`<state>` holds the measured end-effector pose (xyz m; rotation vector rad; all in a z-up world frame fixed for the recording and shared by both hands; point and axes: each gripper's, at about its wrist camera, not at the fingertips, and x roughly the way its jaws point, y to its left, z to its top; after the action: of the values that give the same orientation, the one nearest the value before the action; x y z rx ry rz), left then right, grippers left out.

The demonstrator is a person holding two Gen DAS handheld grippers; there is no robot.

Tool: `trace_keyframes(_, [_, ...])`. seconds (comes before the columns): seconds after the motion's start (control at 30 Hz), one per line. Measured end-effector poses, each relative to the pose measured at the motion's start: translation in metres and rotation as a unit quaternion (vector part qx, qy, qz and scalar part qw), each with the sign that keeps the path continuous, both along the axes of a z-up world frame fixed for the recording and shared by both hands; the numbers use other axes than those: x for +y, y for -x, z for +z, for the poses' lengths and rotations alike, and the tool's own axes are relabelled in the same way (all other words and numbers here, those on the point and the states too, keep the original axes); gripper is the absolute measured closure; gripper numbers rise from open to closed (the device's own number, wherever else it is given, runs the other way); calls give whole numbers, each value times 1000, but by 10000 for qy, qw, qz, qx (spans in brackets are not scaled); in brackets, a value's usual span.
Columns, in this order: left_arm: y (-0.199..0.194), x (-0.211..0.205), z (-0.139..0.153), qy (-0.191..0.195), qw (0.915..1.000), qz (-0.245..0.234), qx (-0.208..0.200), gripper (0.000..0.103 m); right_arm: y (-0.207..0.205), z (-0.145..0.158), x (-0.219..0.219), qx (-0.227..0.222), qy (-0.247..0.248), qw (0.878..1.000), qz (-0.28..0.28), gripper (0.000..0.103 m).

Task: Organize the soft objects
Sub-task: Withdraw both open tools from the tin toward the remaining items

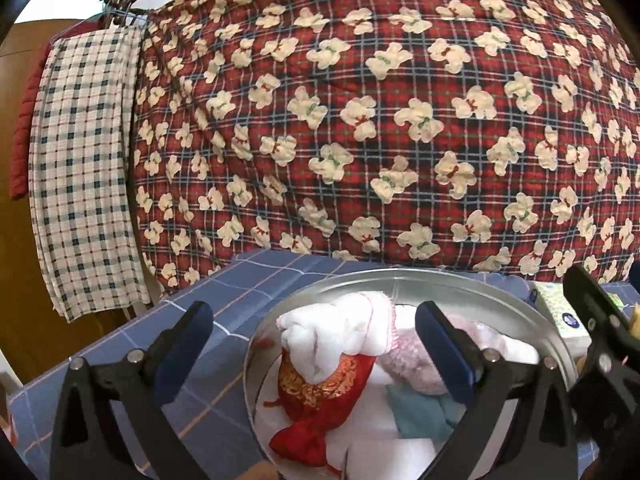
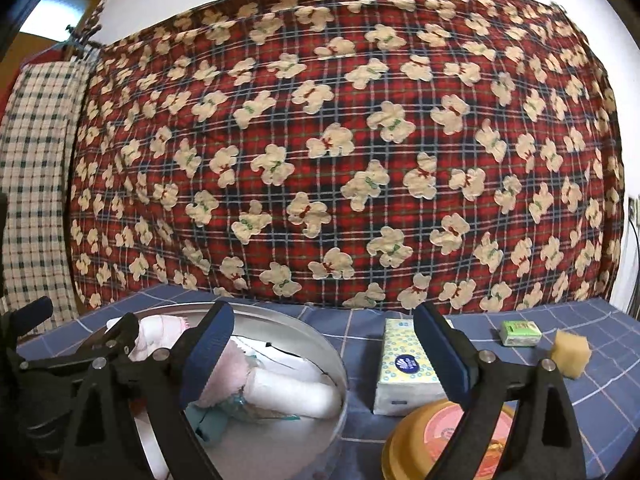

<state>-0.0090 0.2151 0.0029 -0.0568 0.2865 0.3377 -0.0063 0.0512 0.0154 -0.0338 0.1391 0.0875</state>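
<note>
A round metal tin (image 1: 400, 280) (image 2: 320, 344) stands on the blue checked cloth. It holds a white rolled towel (image 1: 336, 332), a red and gold pouch (image 1: 320, 396), a pink fluffy cloth (image 1: 412, 364) (image 2: 224, 372), a teal cloth (image 1: 420, 412) and a white roll (image 2: 292, 394). My left gripper (image 1: 314, 344) is open and empty, just above the tin. My right gripper (image 2: 324, 350) is open and empty, over the tin's right rim. A tissue pack (image 2: 400, 364), a green packet (image 2: 520, 333) and a yellow sponge (image 2: 570, 354) lie right of the tin.
A yellow lid with a pink label (image 2: 448, 440) lies below the right gripper. A red plaid quilt with bear shapes (image 1: 360, 120) hangs behind the table. A checked cloth (image 1: 84, 168) hangs at the left. The right gripper shows in the left wrist view (image 1: 596, 332).
</note>
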Motion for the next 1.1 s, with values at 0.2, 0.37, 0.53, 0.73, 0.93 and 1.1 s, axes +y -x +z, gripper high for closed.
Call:
trace_keyframes(0.2, [1,-1,-1,70,10000,-4,29,1,1,-1,-5,87,10,9999,-62,10])
trace_keyframes(0.37, [9,-11,-2,113,9998,-169,49,1,5,-6,-18,269,13,9996,12,10])
trace_keyframes(0.53, [16,-24,-2,76,9994,-327,57,1,13,-7,-41,285,-45,9995,-91,10])
trace_keyframes(0.73, [27,-47,0,44,9987,-511,23,1,22,-7,-65,287,-46,9992,-265,10])
trace_keyframes(0.93, [34,-71,1,81,9973,-723,54,1,33,-4,-86,135,73,9990,-415,10])
trace_keyframes(1.1, [41,-95,1,106,9951,-983,11,1,36,-4,-110,177,152,9978,-620,10])
